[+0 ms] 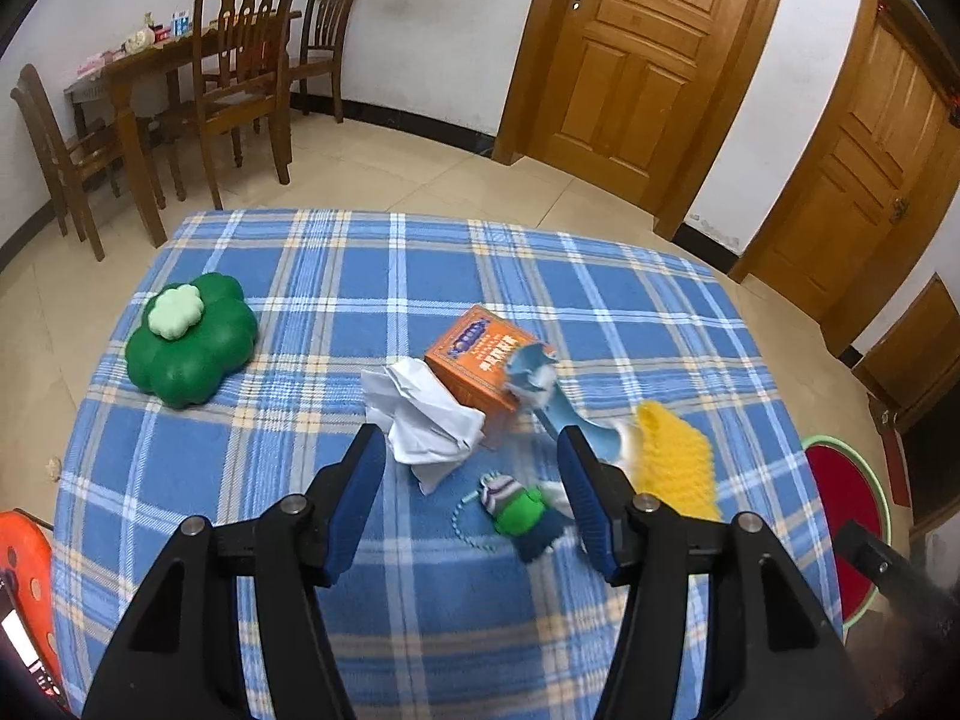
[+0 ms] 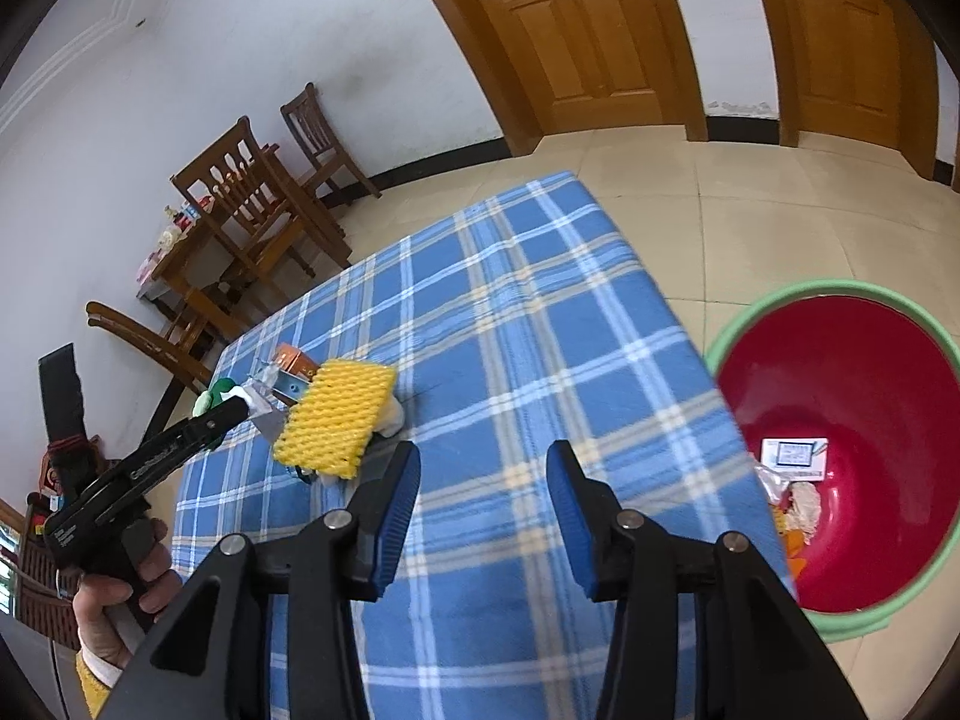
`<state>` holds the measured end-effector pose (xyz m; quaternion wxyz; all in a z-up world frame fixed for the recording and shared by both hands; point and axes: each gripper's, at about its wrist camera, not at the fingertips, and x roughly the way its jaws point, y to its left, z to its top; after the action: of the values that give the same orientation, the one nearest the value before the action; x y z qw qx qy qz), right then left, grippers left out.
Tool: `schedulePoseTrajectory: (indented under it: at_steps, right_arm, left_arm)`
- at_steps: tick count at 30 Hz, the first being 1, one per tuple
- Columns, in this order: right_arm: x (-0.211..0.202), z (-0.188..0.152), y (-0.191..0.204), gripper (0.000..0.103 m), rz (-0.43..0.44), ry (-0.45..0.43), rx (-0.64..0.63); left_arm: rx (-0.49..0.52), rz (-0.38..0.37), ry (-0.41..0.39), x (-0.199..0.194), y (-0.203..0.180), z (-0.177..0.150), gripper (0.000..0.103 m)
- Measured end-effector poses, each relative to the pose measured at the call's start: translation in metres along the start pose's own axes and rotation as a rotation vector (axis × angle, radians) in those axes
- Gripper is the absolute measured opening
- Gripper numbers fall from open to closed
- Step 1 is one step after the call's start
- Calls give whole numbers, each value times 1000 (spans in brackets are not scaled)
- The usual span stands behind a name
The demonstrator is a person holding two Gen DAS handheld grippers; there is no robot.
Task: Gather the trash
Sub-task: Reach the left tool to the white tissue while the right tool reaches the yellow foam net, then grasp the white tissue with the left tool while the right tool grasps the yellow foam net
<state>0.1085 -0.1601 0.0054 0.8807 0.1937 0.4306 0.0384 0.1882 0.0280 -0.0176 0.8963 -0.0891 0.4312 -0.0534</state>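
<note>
Both grippers, left (image 1: 471, 480) and right (image 2: 480, 498), have jaws apart and empty, left lined up on the crumpled paper (image 1: 420, 414) so it can go in the red basin (image 2: 840, 414) on the right.

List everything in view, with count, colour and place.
crumpled paper: one, white, table centre
box: one, orange, behind the paper
blue wrapper: one, right of the box
foam net: one, yellow, right side
small toy: one, green and grey, near edge
clover-shaped item: one, green, left side
tablecloth: one, blue plaid
basin: one, red with green rim, floor, holding trash
chairs: three, brown, back left
doors: two, wooden
left gripper: fingers open, empty
right gripper: fingers open, empty
hand: one, holding the left gripper
</note>
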Motion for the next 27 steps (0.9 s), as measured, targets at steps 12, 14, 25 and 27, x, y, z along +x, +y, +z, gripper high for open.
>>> schedulePoseTrajectory:
  at_steps: [12,14,25,27]
  right_arm:
    - [32,9,17,48,10,48,-20]
    - [35,10,20,48,12,55,-24]
    - [46,12,34,49,30,75,-48]
    - [48,12,37,50,34,76,-53]
  left_arm:
    - [-51,-24,23,28,14,4,60]
    - [-60,-40,24,30,16,3,52]
    - [-94,-96,26,24,22,-6,32]
    - [-96,-102,16,19,23,-7,32]
